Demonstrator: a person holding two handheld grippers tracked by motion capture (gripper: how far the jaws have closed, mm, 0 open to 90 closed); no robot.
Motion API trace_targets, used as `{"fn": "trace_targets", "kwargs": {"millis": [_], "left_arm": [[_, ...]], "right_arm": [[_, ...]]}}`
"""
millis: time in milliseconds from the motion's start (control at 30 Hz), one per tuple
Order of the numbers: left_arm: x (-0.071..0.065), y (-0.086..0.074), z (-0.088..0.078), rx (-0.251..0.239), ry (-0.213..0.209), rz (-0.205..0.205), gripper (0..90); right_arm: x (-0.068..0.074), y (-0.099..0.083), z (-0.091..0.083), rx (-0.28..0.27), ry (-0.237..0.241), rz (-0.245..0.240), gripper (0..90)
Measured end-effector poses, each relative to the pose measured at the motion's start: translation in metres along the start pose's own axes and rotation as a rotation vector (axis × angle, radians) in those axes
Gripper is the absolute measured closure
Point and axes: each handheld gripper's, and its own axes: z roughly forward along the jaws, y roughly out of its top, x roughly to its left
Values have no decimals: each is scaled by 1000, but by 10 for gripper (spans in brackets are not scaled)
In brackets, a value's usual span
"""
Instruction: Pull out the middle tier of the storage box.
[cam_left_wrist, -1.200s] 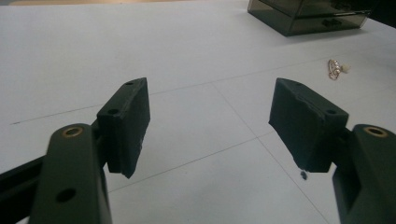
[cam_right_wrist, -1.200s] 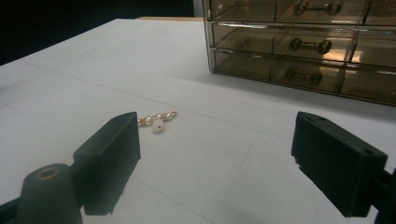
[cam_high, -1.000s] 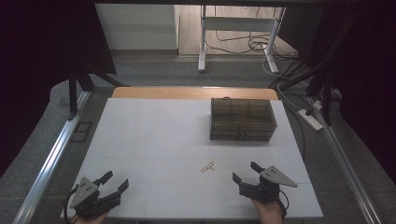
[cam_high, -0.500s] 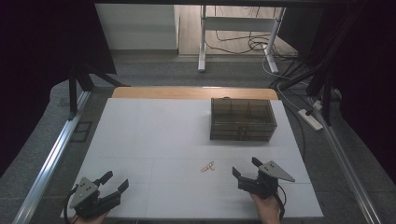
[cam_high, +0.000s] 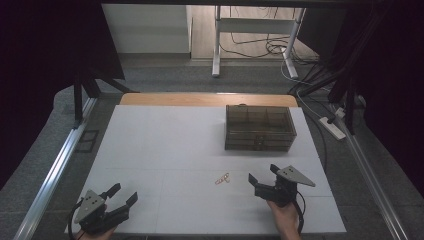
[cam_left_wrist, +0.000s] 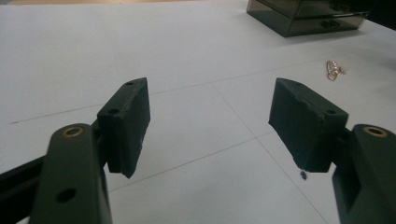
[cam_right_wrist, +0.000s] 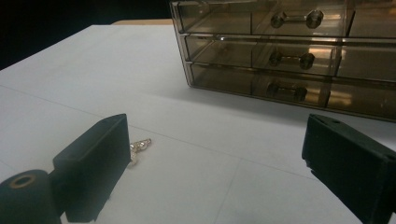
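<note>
- The right tool sits low near the front edge of the tabletop, right of the middle, a hand coming in behind it from the front edge.
- Its jaws stand wide apart and grasp nothing; in the right gripper view bare white surface lies between them.
- A small gold trinket lies flat on the tabletop just beside the right tool, on its left, roughly midway along the front half of the surface. I cannot tell exactly what it is; it looks like a twist of thin metal.
- In the right gripper view the trinket peeks out right next to the tool's left jaw, apart from it as far as I can judge.
- A smoky, see-through drawer box stands toward the far right part of the tabletop, well beyond the trinket. In the right gripper view it shows three rows of drawers with bar handles, all pushed in.
- The left tool rests by the front left corner of the tabletop, well apart from the trinket, released and empty as well.
- From the left gripper view the trinket lies far off to the right past the right-hand jaw, with the drawer box farther still.
</note>
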Motion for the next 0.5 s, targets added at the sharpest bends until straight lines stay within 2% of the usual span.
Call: {"fn": "trace_targets", "kwargs": {"millis": [167, 367, 500], "left_arm": [[0, 0, 0, -4, -5, -1, 295], [0, 0, -1, -4, -4, -3, 295], [0, 0, -1, -4, -4, -2, 295]], "right_arm": [[-5, 8, 3, 52, 9, 17, 110], [-9, 7, 10, 121, -1, 30, 132], [-12, 9, 11, 138, -16, 24, 144]]}}
